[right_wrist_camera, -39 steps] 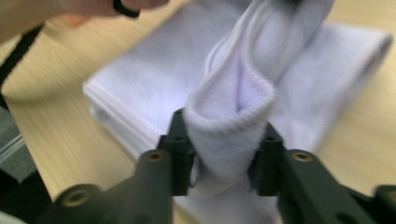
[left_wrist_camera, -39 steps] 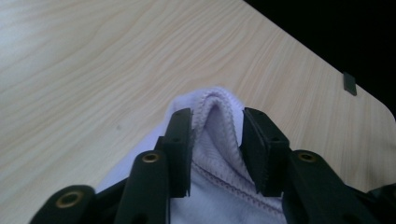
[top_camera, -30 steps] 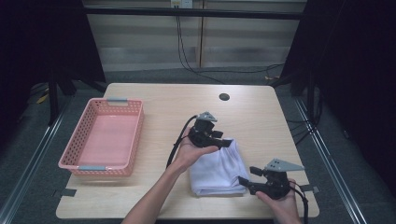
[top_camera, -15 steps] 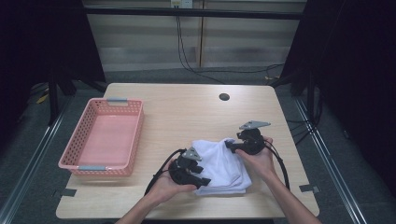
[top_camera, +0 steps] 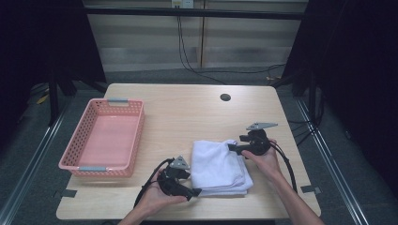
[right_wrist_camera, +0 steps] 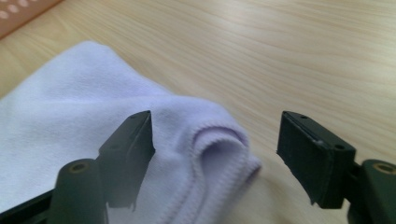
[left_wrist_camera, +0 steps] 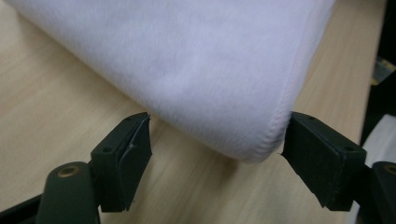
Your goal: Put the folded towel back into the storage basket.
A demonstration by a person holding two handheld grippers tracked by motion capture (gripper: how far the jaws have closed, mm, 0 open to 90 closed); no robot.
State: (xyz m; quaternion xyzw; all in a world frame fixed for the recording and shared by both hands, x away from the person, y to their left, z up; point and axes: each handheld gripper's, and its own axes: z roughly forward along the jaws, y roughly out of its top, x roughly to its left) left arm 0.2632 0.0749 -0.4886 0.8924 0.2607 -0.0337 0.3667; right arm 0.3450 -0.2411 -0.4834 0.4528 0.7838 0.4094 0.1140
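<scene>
Looking down from the high view, a folded white towel (top_camera: 218, 166) lies flat on the wooden counter (top_camera: 187, 112), right of centre and toward the near edge. Its long axis runs from about 6 o'clock to 12 o'clock, leaning slightly toward 11, with the thick stacked folds along the near and right edges. The left gripper (top_camera: 193, 191) sits low at the towel's 7 o'clock corner, held in the left hand (top_camera: 157, 199) and pointing toward 3 o'clock. The right gripper (top_camera: 231, 147) is at the towel's 1 o'clock corner, in the right hand (top_camera: 265, 159), pointing toward 9 o'clock. A pink plastic basket (top_camera: 77, 157) stands at the towel's 9 o'clock, well apart from it, and a small dark hole (top_camera: 225, 97) marks the counter at 12 o'clock.

In the left gripper view, the fingers (left_wrist_camera: 128, 163) are spread wide, having just been opening; the towel's (left_wrist_camera: 196, 70) hemmed corner hangs between them, its fold just beside the right-hand finger, with no pinch visible.

In the right gripper view, the fingers (right_wrist_camera: 133, 149) are likewise spread and have just been opening. The towel's (right_wrist_camera: 79, 130) rolled, stitched corner bulges up between them, nearer the left-hand finger, with bare counter (right_wrist_camera: 289, 56) beyond.
</scene>
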